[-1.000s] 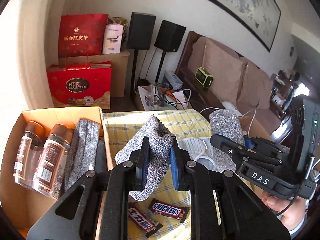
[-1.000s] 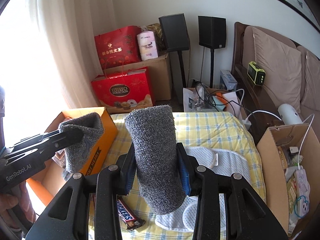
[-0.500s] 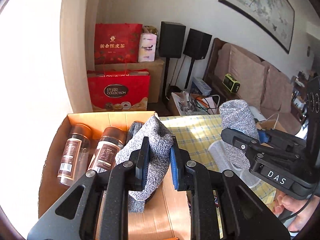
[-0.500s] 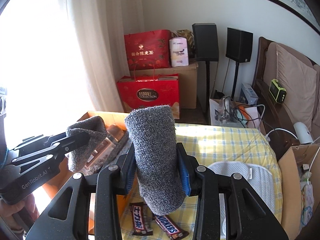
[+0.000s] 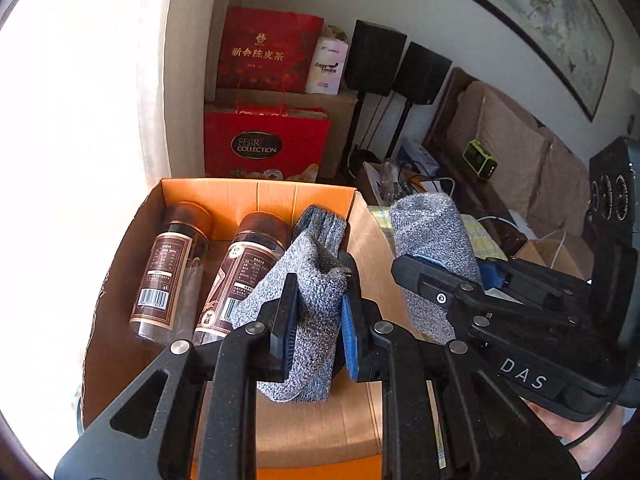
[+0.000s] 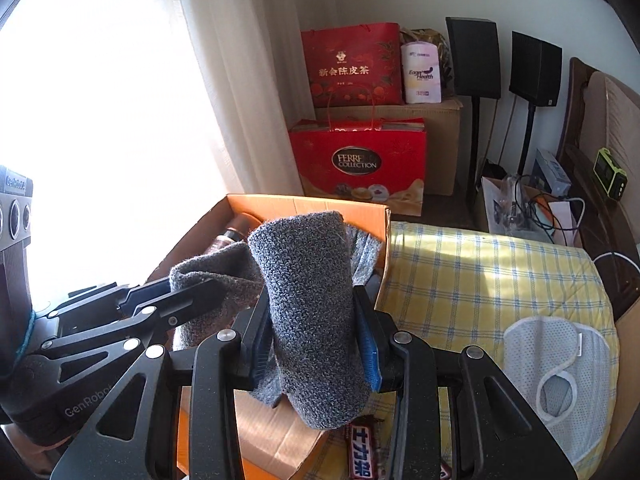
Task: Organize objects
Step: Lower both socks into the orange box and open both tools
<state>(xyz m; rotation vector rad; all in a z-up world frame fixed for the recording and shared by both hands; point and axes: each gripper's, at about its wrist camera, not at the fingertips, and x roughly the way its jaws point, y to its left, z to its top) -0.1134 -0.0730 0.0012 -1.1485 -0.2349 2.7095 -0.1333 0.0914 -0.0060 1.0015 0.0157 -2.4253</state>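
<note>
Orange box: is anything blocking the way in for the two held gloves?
Nothing visible does. The box is open-topped; two bottles and a grey glove lie inside, leaving bare floor near the front. Left gripper and right gripper each clamp a glove.

Both wrist views look down close; both show the orange box.

grey knit sleeve | draped, held aloft | over orange box

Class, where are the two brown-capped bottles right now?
In the left wrist view, the two bottles lie side by side inside the orange cardboard box, left of a grey sock.
</note>
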